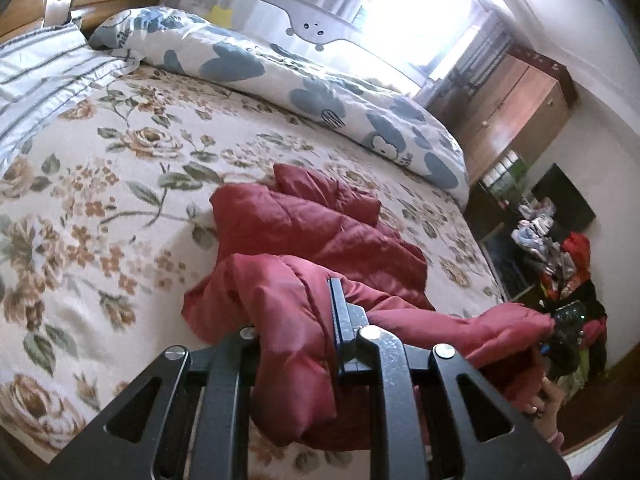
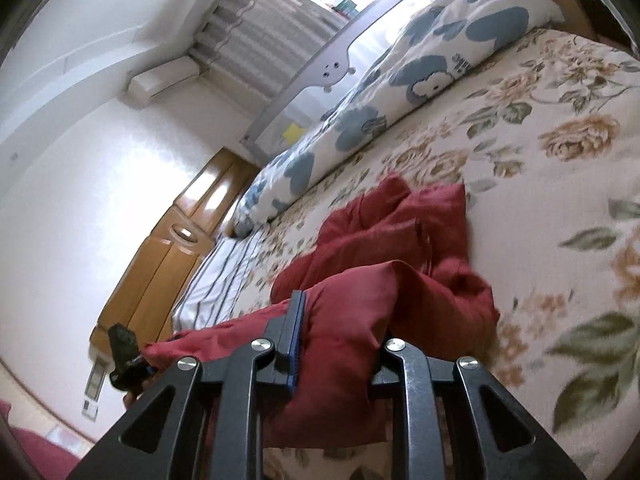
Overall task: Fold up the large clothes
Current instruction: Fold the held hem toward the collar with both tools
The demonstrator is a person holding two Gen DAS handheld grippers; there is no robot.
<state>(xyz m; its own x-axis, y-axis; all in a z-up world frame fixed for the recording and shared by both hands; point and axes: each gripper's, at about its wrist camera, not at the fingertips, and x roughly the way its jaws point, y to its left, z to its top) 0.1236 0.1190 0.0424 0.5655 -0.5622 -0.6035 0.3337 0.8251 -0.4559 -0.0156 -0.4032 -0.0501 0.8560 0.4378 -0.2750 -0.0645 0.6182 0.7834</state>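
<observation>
A dark red padded garment (image 1: 320, 232) lies bunched on the floral bedspread (image 1: 100, 200). My left gripper (image 1: 296, 320) is shut on one edge of it and holds that edge above the bed; red cloth fills the gap between the fingers. My right gripper (image 2: 336, 328) is shut on another edge of the same red garment (image 2: 400, 248), and also shows at the right of the left wrist view (image 1: 564, 332). The cloth stretches between the two grippers. The left gripper shows at lower left in the right wrist view (image 2: 124, 356).
A rolled white quilt with blue flowers (image 1: 304, 80) lies along the far side of the bed below a grey bed rail (image 1: 312, 28). A striped pillow (image 1: 44, 72) sits by the headboard. A wooden cabinet (image 1: 516, 108) and a pile of clothes (image 1: 560, 264) stand past the bed's foot.
</observation>
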